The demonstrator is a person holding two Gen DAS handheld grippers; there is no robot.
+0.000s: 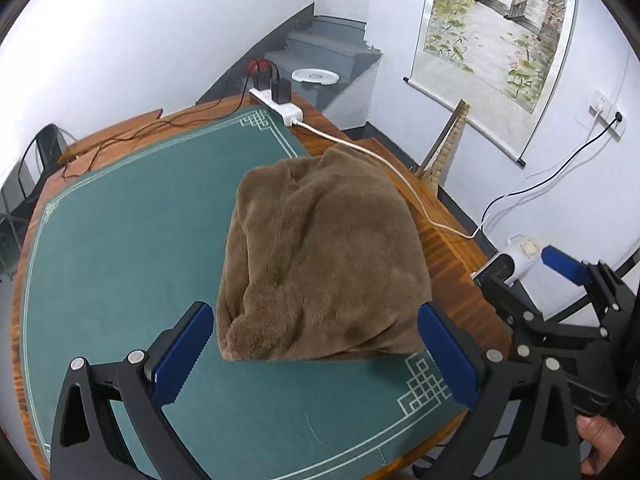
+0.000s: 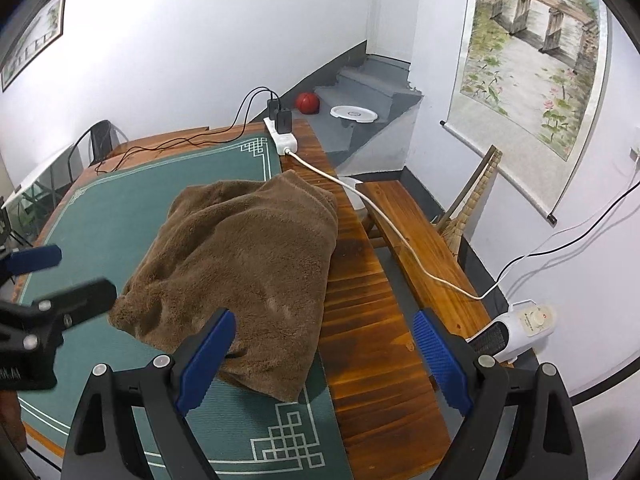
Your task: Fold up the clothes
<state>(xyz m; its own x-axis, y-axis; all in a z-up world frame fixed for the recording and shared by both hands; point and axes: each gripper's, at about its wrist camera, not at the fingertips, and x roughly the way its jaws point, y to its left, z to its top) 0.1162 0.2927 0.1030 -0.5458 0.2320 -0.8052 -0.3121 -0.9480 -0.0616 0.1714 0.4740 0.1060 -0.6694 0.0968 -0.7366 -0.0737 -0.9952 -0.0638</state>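
A wooden bench fills most of both views, and a green felt mat with a pale key-pattern border covers all of it but the plank edge on the right. On the mat's right half, its right edge just over the border toward the bare wood, lies the brown fleece garment, folded into a thick, roughly rectangular bundle. Its long axis runs away from the cameras toward the far corner of the bench, the near short edge rounded and bulging, the far end tapering into a loose corner that reaches the white cable. That cable leads from a white power strip at the far bench corner, which carries two black plugs, down to a white heater on the floor at the right. A second, narrow wooden seat stands beside the bench, apart from it. On grey steps behind sit a white round dish, nothing visible in it, and a red ball. A painted scroll hangs on the right wall.

The left tool points steeply down over the garment's near edge, its blue pads spread wide on either side of the bundle and clear of it, gripping nothing. The right tool also tilts downward, released and wide, its left pad just in front of the garment's near corner, its right pad over bare wood.
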